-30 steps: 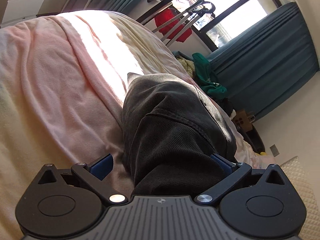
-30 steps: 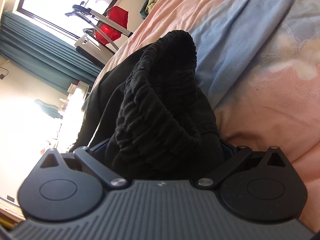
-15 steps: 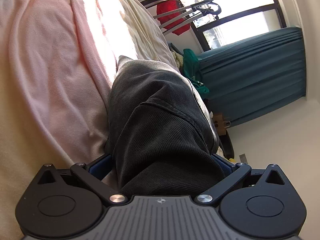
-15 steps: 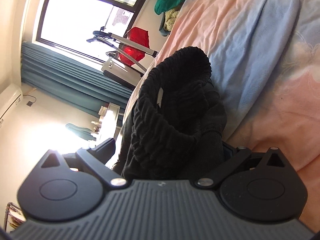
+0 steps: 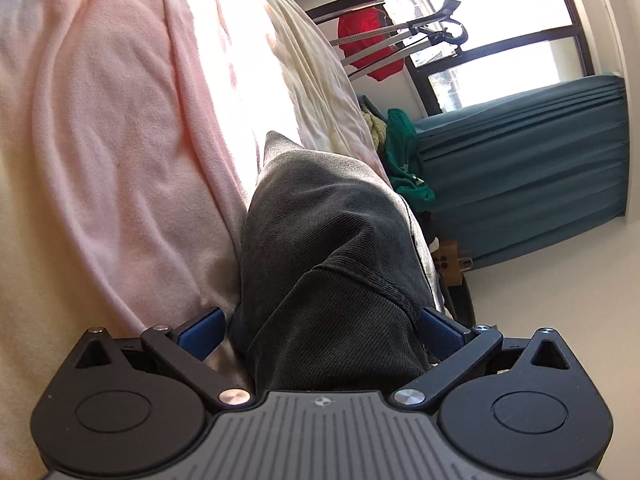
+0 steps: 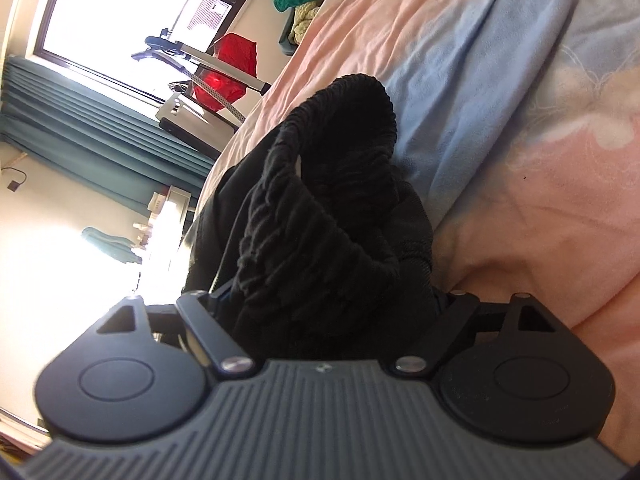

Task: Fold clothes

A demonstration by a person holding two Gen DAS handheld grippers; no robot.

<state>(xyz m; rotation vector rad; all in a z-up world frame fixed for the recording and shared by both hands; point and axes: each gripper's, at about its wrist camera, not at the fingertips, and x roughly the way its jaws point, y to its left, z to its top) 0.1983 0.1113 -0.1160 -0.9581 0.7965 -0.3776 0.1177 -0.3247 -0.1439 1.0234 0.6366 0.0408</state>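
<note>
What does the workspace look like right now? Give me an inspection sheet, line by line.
Surface: bed with a rumpled pink blanket, which shows pale blue patches in the right wrist view.
Job's things: dark grey garment; black ribbed waistband bunched up on the bed.
Clutter: green clothes pile; red cloth on a metal rack.
Grippers: left claw open, with the grey garment between its jaws. Right claw closing around the waistband, its pads hidden by cloth.
Cables: thin cord on the wall.
Surroundings: bright window, teal curtains.
</note>
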